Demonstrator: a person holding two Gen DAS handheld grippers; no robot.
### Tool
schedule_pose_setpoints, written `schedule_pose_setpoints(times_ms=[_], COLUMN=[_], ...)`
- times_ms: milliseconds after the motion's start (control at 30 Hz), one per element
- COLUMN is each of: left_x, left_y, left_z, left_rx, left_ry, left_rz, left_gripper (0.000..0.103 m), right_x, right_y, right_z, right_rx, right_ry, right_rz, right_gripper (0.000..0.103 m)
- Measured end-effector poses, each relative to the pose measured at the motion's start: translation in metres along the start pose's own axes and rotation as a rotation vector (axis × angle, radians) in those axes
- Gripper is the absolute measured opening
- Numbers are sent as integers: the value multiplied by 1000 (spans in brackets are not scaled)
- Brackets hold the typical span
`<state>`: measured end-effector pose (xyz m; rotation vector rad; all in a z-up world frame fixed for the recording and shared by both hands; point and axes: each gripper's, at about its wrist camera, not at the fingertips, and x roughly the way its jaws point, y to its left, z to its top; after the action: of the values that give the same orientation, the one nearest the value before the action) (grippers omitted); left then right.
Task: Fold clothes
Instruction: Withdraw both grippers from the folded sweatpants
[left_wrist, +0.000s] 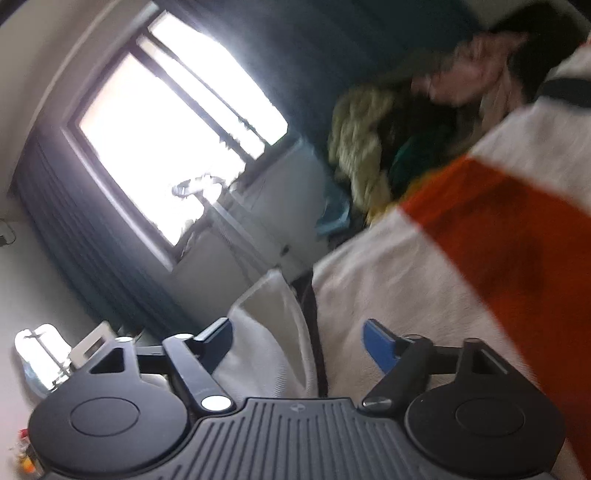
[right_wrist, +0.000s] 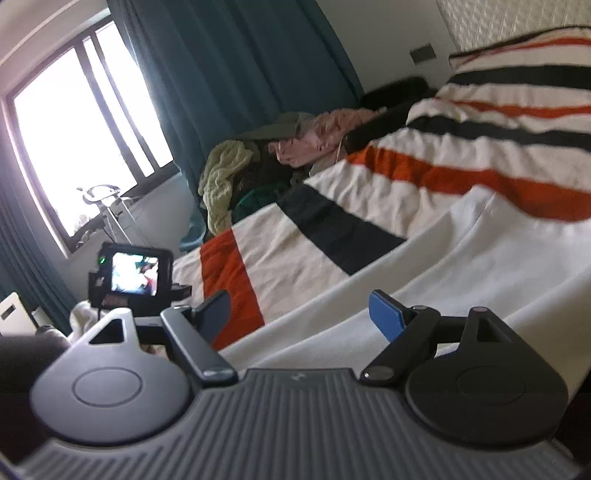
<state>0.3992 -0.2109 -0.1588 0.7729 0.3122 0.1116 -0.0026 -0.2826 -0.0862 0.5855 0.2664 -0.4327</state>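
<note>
In the left wrist view, blurred and tilted, the left gripper (left_wrist: 301, 341) has its jaws spread apart with nothing pinched between them; a fold of white garment (left_wrist: 269, 332) lies in the gap, just past the left finger, but the pads do not press on it. The cloth rests at the near edge of a bed covered by a white blanket (left_wrist: 388, 280) with a broad orange stripe. Further back, at the far side of the bed, a pile of clothes (left_wrist: 369, 147) shows a pale yellow-green knit beside something dark green and pink. A bright window (left_wrist: 166, 129) and a dark teal curtain (left_wrist: 295, 55) fill the background. In the right wrist view, the right gripper (right_wrist: 301, 314) also stands released, its fingers wide and empty, hovering over the white garment (right_wrist: 424, 266), which is spread on the bed in front of it and to the right. Beyond it the striped blanket (right_wrist: 369, 184) runs orange, black and white, and the pile of clothes (right_wrist: 258, 162) sits against the curtain (right_wrist: 240, 74). At the left, the other gripper's camera unit (right_wrist: 131, 271) shows its lit screen.
</note>
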Motion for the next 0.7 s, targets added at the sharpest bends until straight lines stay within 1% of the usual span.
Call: schedule_pose_setpoints(times_ms=[33,67,100,167,267,333,400,467,533,633,700], left_x=[12,18,24,35,21,0,-31,-66,-109,-167,-209], left_y=[-4,-3,-2,1,9,17,32,45,61,82,87], left_z=[2,1,0,-2,2,15,33,51,71,99,116], left_rx=[4,-6,-16,-35,-23,-35,-82,-100,-114,-171,-190], left_ry=[33,54,74,113,57,10,-44,-121,-219,-323,-388], left_rz=[8,-7,-22,-52,-80,-127,-209,-289,-371,-503,-581], left_gripper=[58,46,10,7,6,6,6,6,6,6,6], right_x=[6,11,15,19,20,19,13,7,3,-6,-14], right_y=[-2,-5,-8,-11,-10,-7,-6,-5,-6,-9,-12], right_z=[-2,-3,-4,-6,-8,-7,-4,-2,1,6,10], right_rx=[8,23,40,53,37,24,17,9,14,25,35], right_ry=[12,24,33,33,23,16,-14,-47,-60,-81,-104], right_rz=[-4,-7,-10,-13,-15,-13,-17,-25,-37,-54,-66], right_gripper=[84,84,84,84,84,84,84,84,84,84,84])
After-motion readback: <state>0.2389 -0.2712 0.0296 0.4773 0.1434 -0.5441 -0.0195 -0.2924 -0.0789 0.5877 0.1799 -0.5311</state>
